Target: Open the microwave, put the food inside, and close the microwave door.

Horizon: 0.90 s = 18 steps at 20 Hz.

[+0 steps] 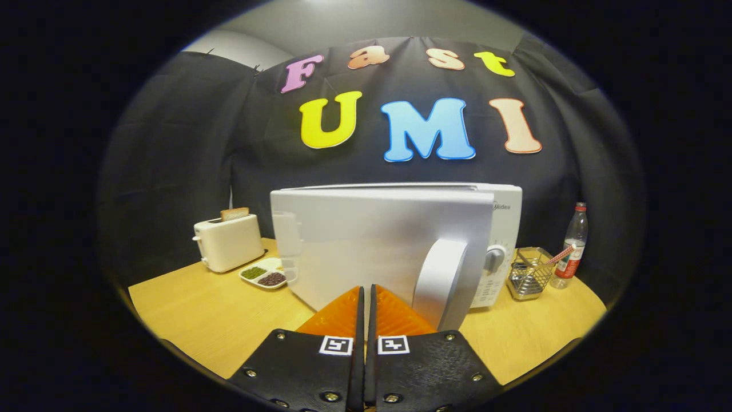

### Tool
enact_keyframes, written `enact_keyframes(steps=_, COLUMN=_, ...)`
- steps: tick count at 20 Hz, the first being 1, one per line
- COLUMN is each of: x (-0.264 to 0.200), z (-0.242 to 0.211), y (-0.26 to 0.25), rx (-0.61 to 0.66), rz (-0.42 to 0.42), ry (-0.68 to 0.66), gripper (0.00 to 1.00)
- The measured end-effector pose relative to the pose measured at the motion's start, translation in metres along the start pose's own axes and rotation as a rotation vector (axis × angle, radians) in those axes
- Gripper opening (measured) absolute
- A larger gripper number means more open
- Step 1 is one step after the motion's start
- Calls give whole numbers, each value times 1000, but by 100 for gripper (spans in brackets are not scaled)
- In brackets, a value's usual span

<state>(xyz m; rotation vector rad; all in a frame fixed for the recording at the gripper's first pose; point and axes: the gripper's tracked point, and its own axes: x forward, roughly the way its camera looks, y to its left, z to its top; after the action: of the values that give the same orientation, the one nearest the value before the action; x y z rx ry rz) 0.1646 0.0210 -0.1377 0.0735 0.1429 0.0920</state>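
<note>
Where fingers [366, 297] press together, holding nothing, microwave [394, 240] ajar, wooden table [211, 320], dark-draped booth.

on the wooden surface [200, 309] a toaster [229, 243] holds a bread slice [234, 213]; beside it lies a divided dish of beans [263, 274]. well apart, a wire basket [529, 274] stands by a bottle [572, 246].

Rides on the gripper [366, 292], looking forward along its closed fingers, low over the table [189, 320]. Faces the microwave [394, 240] door close ahead, booth wall beyond.
</note>
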Motion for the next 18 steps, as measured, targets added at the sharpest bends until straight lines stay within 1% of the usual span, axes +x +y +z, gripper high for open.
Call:
enact_keyframes(steps=4, x=36, z=16, y=-33, rx=-13, rz=-87, ry=-17, gripper=2)
enact_keyframes(steps=6, x=56, z=26, y=-38, rx=-49, rz=-119, ry=-43, gripper=2)
enact_keyframes(steps=8, x=76, z=29, y=-49, rx=-92, rz=-162, ry=-40, gripper=2)
enact_keyframes(steps=9, x=88, z=29, y=-52, rx=-91, rz=-178, ry=-35, gripper=2)
enact_keyframes(steps=11, x=98, z=30, y=-55, rx=-71, rz=-198, ry=-31, gripper=2)
enact_keyframes(steps=12, x=95, z=39, y=-50, rx=-81, rz=-209, ry=-46, gripper=2)
enact_keyframes(steps=13, x=96, z=29, y=-52, rx=-110, rz=-223, ry=-49, gripper=4)
enact_keyframes(steps=15, x=95, z=29, y=-52, rx=-144, rz=-234, ry=-50, gripper=4)
enact_keyframes(steps=18, x=95, z=28, y=-52, rx=-79, rz=-233, ry=-36, gripper=4)
